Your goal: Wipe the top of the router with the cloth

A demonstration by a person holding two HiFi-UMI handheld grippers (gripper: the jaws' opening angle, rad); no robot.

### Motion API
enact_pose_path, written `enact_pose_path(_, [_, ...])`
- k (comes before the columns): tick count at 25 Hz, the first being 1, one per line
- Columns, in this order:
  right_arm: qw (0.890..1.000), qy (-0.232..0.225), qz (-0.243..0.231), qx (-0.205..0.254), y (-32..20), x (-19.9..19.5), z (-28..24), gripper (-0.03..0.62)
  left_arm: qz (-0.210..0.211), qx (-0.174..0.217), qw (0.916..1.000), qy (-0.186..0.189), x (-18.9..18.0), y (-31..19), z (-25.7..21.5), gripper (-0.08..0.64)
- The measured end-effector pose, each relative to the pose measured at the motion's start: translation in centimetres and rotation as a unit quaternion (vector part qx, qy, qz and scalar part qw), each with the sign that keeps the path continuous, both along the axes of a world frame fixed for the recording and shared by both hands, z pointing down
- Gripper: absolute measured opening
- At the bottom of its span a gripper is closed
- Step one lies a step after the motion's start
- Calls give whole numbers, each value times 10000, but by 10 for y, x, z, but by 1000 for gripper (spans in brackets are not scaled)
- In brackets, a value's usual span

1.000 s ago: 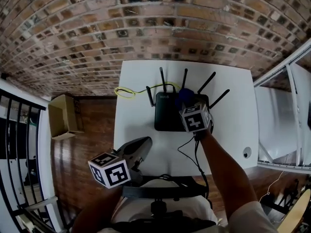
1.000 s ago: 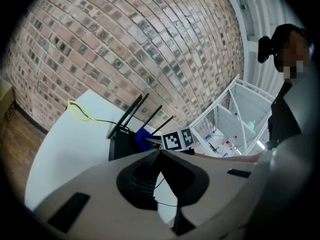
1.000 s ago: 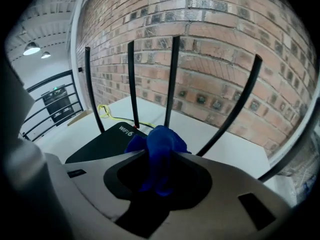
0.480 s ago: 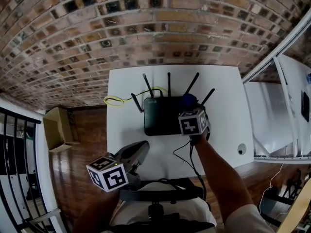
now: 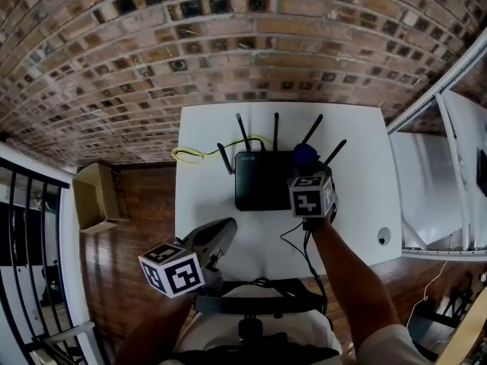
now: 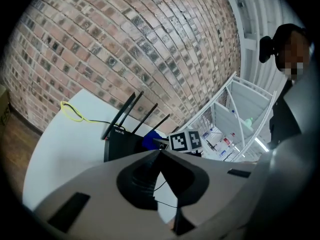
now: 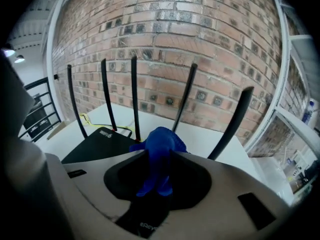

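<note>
Against a curved red brick wall (image 5: 228, 44) stood a white rectangular table (image 5: 205, 204), with a brown cardboard box (image 5: 95, 196) on the wooden floor well to its left. Near the table's far edge lay the flat black plastic router (image 5: 262, 181), its five thin black antennas (image 5: 275, 131) rising along the back. The right gripper (image 7: 158, 156) was over the router's rear right corner, just beside the rightmost antennas, with its jaws clenched on a bunched bright blue cloth (image 7: 161, 139) that stuck out past the tips. Whether the cloth touched the router's top could not be told. The left gripper (image 6: 161, 151) was held at the table's near left corner, well apart from the router, its jaws pressed together with nothing between them. A thin black cable (image 5: 293, 242) wandered across the table below the right gripper, and a looped yellow cable (image 5: 190, 155) lay at the router's rear left.
</note>
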State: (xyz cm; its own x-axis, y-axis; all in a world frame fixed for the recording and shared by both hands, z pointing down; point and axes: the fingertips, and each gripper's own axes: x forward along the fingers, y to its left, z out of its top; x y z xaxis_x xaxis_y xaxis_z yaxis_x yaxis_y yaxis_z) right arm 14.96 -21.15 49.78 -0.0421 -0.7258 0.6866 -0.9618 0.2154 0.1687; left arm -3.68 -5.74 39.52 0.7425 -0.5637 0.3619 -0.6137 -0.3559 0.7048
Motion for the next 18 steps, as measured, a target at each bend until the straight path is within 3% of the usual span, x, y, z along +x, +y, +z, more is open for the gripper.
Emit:
enact_pose_path(5, [9943,-561,-884,174,8,-72,-27,137,-178,4,9998,-7,-18,3,0,31])
enact_pose_path(11, [9755,-772,-2048,-215,39,-161,-8,137,-300,-25,9995,-38,-31,11,1,31])
enact_pose_path(14, [9697,-645,-2302,-495,51,-179,8,137,-362,-32,9993,-46,-37,13,1,31])
enact_pose_path(18, [9697,-458,-2311,-651,59,-173,25,137,-391,-6,9992,-84,-41,15,0,32])
